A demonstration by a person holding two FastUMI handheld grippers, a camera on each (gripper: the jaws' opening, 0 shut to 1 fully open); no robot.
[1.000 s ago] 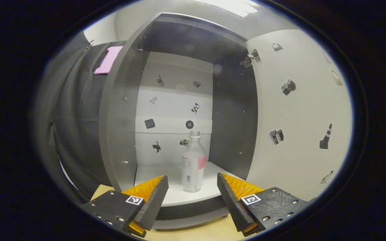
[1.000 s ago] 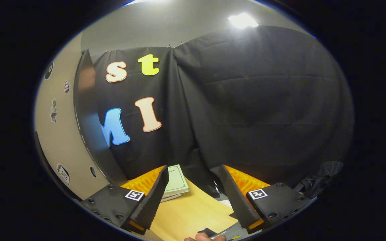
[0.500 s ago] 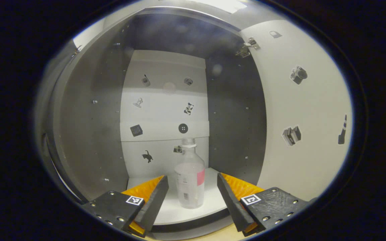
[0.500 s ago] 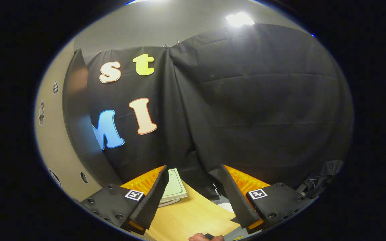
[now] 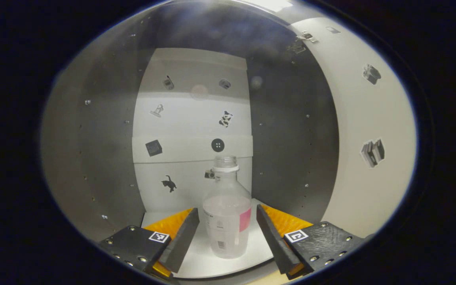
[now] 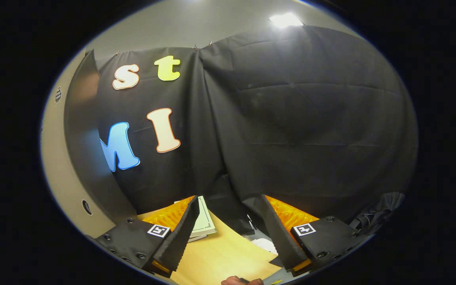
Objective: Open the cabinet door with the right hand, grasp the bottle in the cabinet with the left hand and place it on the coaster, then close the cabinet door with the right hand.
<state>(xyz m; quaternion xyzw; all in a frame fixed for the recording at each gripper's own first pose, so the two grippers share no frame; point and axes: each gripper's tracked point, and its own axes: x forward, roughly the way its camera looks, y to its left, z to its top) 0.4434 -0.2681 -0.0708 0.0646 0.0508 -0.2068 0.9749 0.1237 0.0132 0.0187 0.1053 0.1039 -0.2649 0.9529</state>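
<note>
Since a second ago we have pushed deeper into the cabinet; its door stands open at right. Our left gripper gapes wide around the bottle on the near shelf, not touching. Clear plastic, uncapped, seemingly light and slippery: grip mid-body. Our right gripper hangs open, empty.

Black cloth wall behind a pale wooden surface; ceiling light above, grey wall overhead.
</note>
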